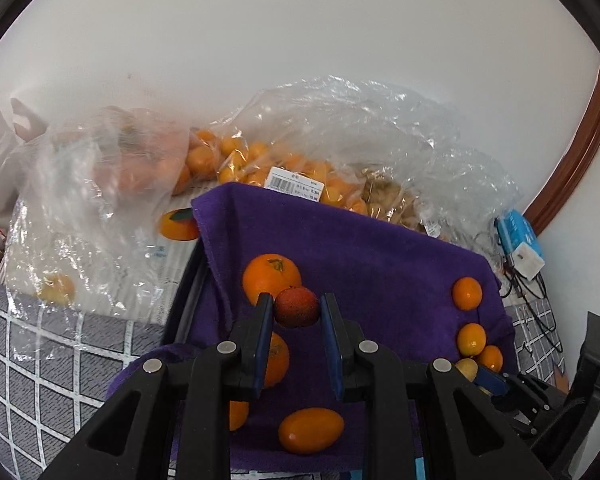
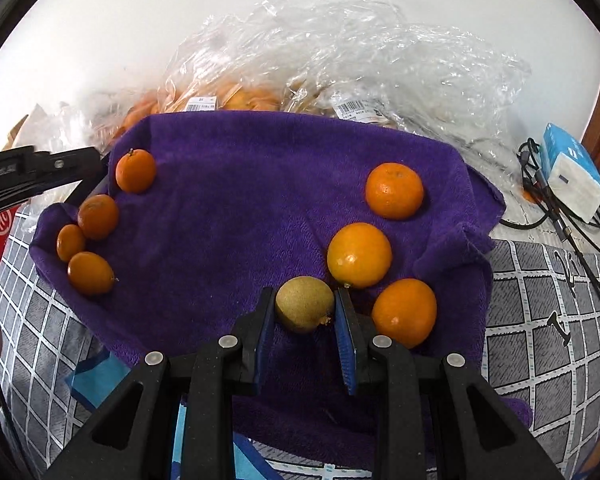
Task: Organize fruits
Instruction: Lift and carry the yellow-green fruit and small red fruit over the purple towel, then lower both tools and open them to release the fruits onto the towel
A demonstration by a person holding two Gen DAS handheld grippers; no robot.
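Purple towel [image 2: 240,184] bears seven orange fruits; left gripper [image 1: 296,308] clamps one red fruit [image 1: 297,306]; right gripper [image 2: 305,308] one greenish fruit [image 2: 305,309].

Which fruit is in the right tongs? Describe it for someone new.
Find the purple towel spread over the checked cover. At its near edge, the right tongs clamp a small round fruit. It alone is dull yellow-green; its neighbours are glossy orange.
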